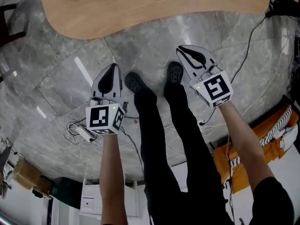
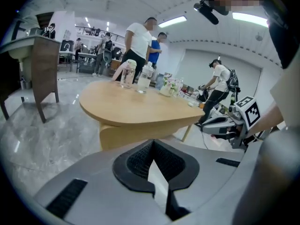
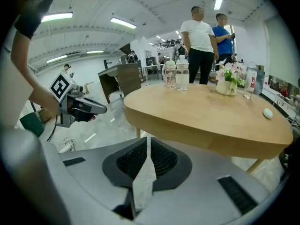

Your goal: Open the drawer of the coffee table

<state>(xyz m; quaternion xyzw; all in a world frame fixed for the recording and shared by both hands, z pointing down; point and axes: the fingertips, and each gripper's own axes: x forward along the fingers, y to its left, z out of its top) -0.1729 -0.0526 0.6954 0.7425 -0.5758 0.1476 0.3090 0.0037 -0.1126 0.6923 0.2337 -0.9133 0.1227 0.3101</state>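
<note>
The coffee table is a rounded light-wood top at the far edge of the head view, above a grey marble floor. My left gripper and right gripper hang over the floor short of it, either side of the person's black shoes. Both are shut with nothing between the jaws. In the left gripper view the table stands ahead of the left gripper, with a wooden panel under the top. The right gripper faces the table edge. I cannot make out a drawer front.
Bottles, a flower vase and a small white object stand on the table. Two people stand behind it. Cables and a power strip lie on the floor at left; orange gear is at right.
</note>
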